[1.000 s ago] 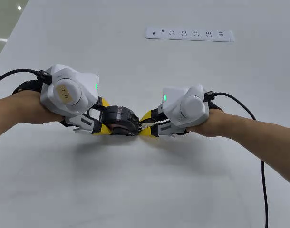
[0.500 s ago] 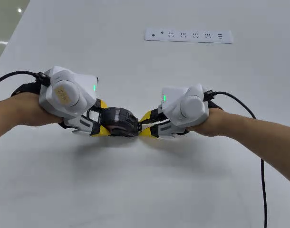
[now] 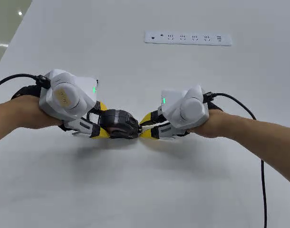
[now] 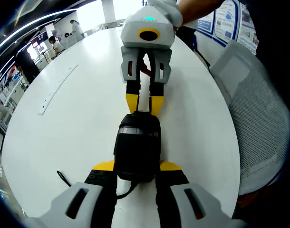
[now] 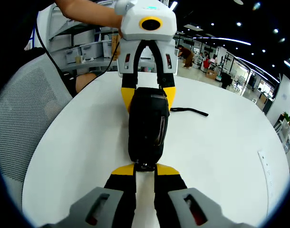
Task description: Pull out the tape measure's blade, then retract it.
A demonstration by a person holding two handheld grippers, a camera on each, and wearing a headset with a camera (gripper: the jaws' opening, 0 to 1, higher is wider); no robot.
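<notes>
The blade's tip is too small to make out where the right gripper point(image 3: 146, 127) is meeting the front of the tape measure point(image 3: 119, 123), so I cannot tell whether those 2 nearly closed jaws are pinching it or merely flanking it. In the right gripper view a narrow white gap is showing between them, just below the black case point(image 5: 146, 123). The left gripper point(image 3: 103, 127) is clamping the case from the left of the frame, its yellow tips covering the rear sides. In the left gripper view the case point(image 4: 138, 149) is filling the space between the jaws and hiding what lies under it. The tape measure is sitting at the centre of the head view, low over the white table point(image 3: 135, 190). A black strap point(image 5: 188, 111) is trailing from it across the tabletop. A black cable point(image 3: 264, 180) is running off the bottom right edge. Compared with 1 second ago, both grippers are keeping the same hold. The slight downward drift is shared by the power strip point(image 3: 188, 38) at upper centre.
</notes>
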